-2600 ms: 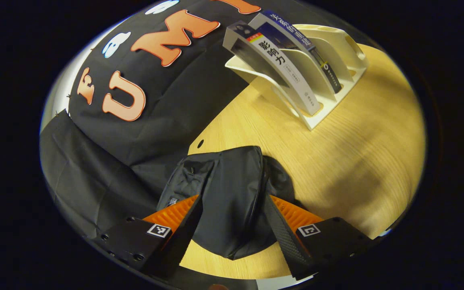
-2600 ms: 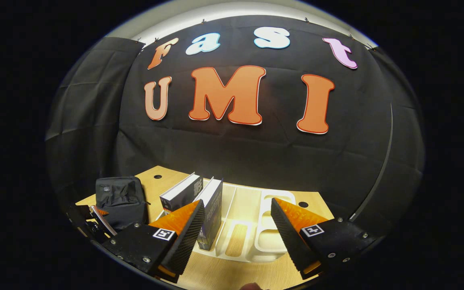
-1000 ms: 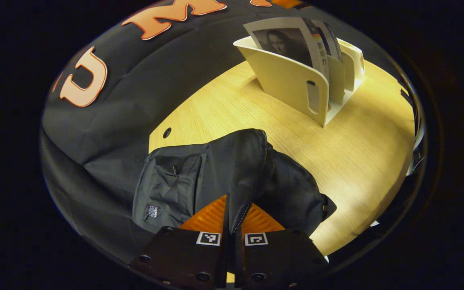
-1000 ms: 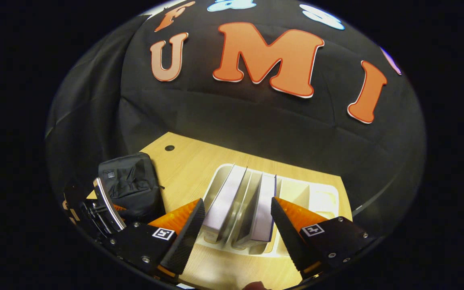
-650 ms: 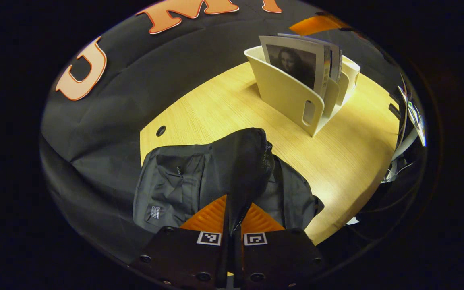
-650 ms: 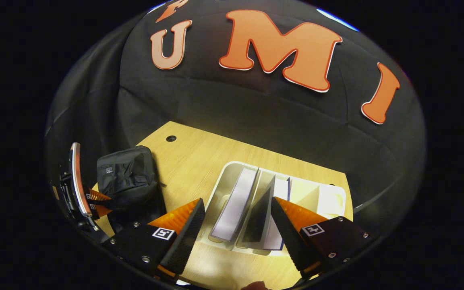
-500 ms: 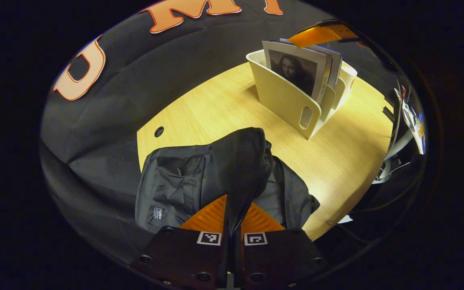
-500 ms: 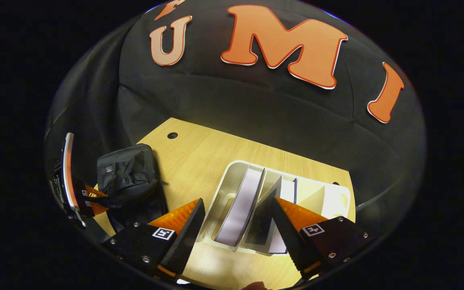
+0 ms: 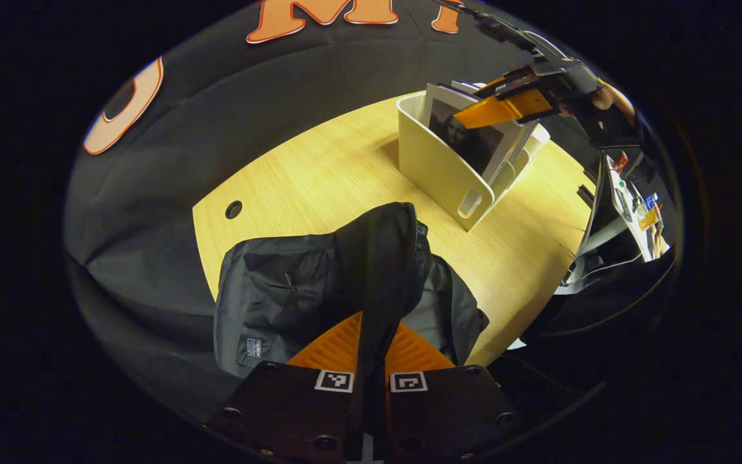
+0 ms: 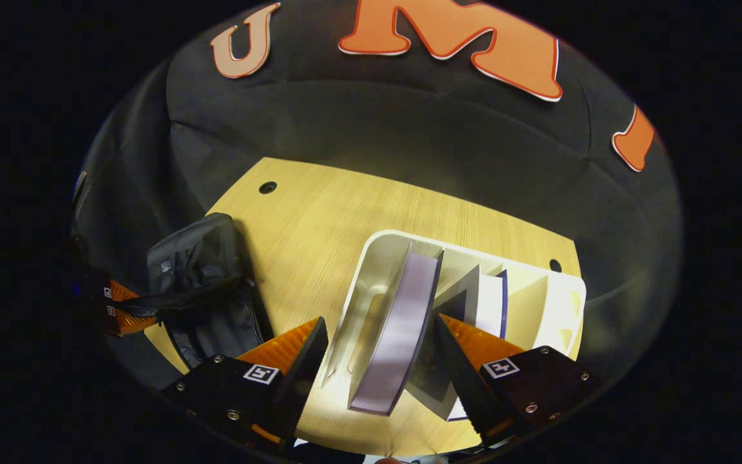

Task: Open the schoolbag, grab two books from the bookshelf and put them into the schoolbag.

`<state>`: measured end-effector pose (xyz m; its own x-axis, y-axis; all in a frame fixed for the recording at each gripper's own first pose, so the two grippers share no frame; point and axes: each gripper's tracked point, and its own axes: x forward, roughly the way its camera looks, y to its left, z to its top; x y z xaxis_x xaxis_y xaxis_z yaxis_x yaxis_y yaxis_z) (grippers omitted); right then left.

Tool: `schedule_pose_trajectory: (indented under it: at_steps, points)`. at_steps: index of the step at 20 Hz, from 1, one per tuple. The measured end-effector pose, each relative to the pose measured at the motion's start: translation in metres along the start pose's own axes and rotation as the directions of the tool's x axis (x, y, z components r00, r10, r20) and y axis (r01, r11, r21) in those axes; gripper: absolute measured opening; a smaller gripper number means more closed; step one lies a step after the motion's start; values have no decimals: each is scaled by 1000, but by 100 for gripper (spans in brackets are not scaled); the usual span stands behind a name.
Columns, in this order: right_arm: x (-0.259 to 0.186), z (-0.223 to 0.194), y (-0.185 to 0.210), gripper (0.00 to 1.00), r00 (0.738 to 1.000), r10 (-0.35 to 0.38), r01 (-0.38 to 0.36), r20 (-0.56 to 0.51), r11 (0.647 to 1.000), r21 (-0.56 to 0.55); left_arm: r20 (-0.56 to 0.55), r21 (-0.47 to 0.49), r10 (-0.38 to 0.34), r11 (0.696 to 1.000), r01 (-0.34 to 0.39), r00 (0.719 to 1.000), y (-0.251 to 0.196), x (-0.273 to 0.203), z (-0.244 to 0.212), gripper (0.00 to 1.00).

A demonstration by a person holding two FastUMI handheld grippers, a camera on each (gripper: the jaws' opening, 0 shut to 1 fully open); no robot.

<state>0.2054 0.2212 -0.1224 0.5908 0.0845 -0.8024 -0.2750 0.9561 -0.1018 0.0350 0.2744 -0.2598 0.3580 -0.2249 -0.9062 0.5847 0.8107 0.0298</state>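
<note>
Right gripper view shows the table (image 10: pixel 319 219), then the bookshelf (image 10: pixel 371 270), where the right gripper (image 10: pixel 377 361) stands apart around the first book (image 10: pixel 403 322), which may tip its neighbour, while the left gripper (image 9: pixel 371 341), clamped on the schoolbag (image 9: pixel 319 283), could lose the flap.

Bare table (image 10: pixel 319 219) at twelve o'clock of the schoolbag (image 10: pixel 200 270), bookshelf (image 10: pixel 564 303) (books upright) at three.
</note>
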Motion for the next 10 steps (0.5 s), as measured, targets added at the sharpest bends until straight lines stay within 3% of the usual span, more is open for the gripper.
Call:
schedule_pose_trajectory:
  at_steps: [3,6,10]
  points:
    - [6,-3,5,99,996,35,-32,-87,999,29,-22,37,-26,999,26,999,6,-4,4,7]
    - [12,2,0,98,990,22,-21,-138,1000,8,-47,69,-46,996,50,998,10,-6,2,7]
    - [19,-2,-6,84,974,23,-7,-227,997,71,-55,106,-48,993,54,997,15,-4,5,7]
